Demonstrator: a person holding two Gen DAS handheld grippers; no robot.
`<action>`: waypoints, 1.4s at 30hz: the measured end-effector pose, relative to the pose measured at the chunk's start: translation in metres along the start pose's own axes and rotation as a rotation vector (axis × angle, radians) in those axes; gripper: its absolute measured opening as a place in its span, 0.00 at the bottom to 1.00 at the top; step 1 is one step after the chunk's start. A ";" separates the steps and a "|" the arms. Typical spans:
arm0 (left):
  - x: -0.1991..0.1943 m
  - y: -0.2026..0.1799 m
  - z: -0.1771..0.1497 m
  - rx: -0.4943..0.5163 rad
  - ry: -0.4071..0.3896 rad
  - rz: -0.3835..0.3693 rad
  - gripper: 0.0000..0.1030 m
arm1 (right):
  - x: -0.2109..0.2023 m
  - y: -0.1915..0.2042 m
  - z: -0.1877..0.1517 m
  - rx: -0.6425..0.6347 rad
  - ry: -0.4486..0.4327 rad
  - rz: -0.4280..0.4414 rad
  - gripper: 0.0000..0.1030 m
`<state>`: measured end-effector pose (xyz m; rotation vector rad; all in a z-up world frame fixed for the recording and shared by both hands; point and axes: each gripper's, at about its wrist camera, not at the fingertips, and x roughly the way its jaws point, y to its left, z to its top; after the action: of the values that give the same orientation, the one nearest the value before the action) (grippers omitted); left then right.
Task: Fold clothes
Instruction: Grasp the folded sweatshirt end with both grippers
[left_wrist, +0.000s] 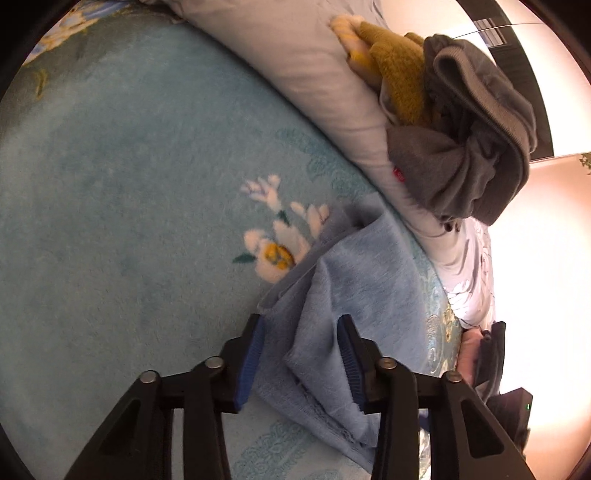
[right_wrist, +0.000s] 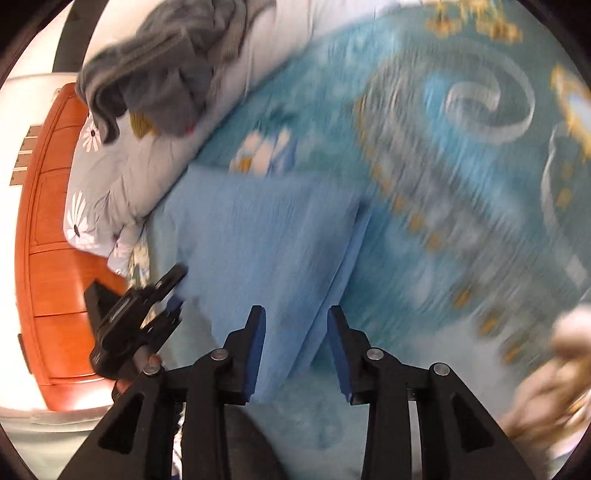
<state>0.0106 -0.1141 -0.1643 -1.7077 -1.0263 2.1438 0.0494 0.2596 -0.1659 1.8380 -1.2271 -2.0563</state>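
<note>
On the bed: light blue garment (left_wrist: 332, 295) lying on floral blanket (left_wrist: 129, 184).
Left hand-held gripper (left_wrist: 301, 363): jaws apart, straddling garment.
Right hand-held gripper (right_wrist: 296, 354): jaws apart, gripping nothing.

**A bed with a teal flowered blanket and what lies on it**

The bed is covered with a plush teal blanket (left_wrist: 122, 177) that has white flowers with yellow centres and a paler ornament pattern. On the blanket lies a light blue garment (left_wrist: 354, 280), partly folded, with several layers showing at its edge. Along one side of the blanket lies a pale grey quilt (left_wrist: 314, 77) with a daisy print. In the blurred right wrist view, some beige cloth (right_wrist: 554, 384) lies on the blanket near the lower right edge.
</note>
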 end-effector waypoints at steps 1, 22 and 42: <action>0.000 0.001 -0.002 -0.006 -0.004 -0.006 0.26 | 0.006 0.001 -0.005 0.009 0.011 0.007 0.35; 0.002 0.006 -0.007 0.013 -0.018 -0.047 0.12 | 0.035 0.012 -0.031 -0.060 -0.005 -0.077 0.05; 0.040 -0.023 0.029 0.092 0.076 -0.081 0.56 | 0.040 -0.015 -0.001 0.155 -0.164 0.091 0.31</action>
<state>-0.0340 -0.0861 -0.1780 -1.6629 -0.9443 2.0276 0.0464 0.2459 -0.2063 1.6650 -1.5212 -2.1531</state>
